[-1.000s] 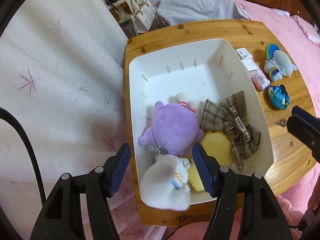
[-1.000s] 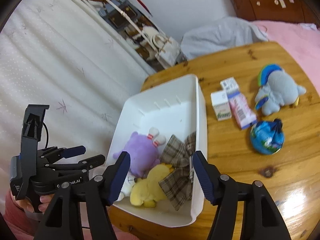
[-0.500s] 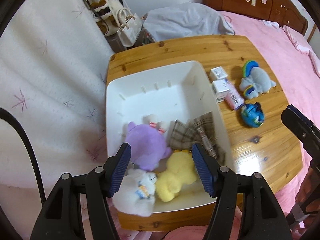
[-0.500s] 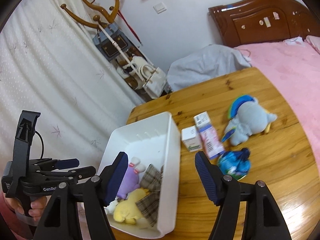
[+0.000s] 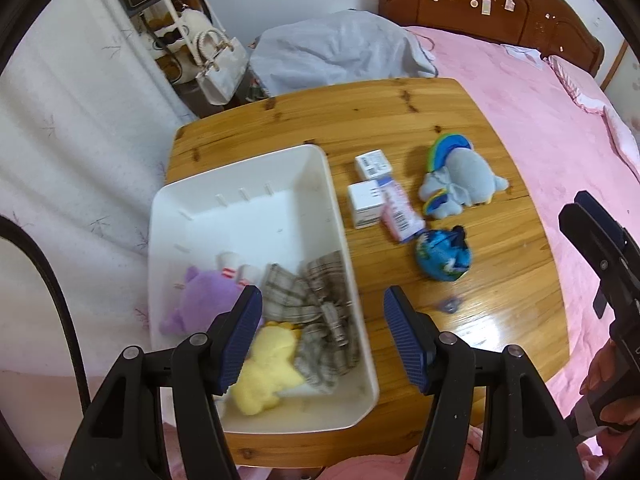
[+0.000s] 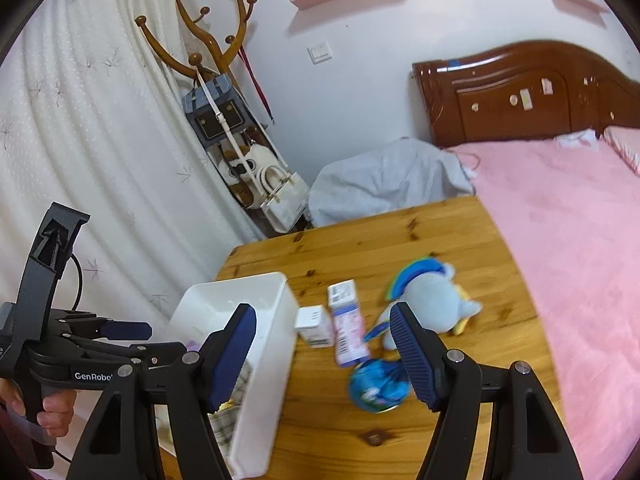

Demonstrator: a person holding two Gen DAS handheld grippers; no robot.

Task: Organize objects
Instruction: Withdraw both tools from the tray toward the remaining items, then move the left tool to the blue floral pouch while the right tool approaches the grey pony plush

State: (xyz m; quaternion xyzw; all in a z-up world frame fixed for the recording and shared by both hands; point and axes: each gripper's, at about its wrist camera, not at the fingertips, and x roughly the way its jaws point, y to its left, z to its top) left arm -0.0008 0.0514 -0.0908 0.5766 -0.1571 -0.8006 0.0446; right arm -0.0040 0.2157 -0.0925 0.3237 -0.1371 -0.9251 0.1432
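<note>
White bin at the table's left edge is partly filled; boxes, grey plush and blue pouch remain toward its right edge. Left gripper and right gripper are held spread, empty. The next pick is judged to call for a descent onto the pouch.

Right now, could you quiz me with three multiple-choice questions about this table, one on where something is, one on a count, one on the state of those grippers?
1. Where is the purple plush?
A. inside the white bin
B. on the bare table
C. on the bed

2. How many small boxes lie beside the bin?
A. one
B. three
C. six

3. What is the left gripper doing?
A. shut on a toy
B. open, holding nothing
C. shut on the bin rim

Answers:
1. A, it lies in the bin beside the plaid bow.
2. B, two white boxes and a pink one.
3. B, its jaws stand apart with nothing between them.
</note>
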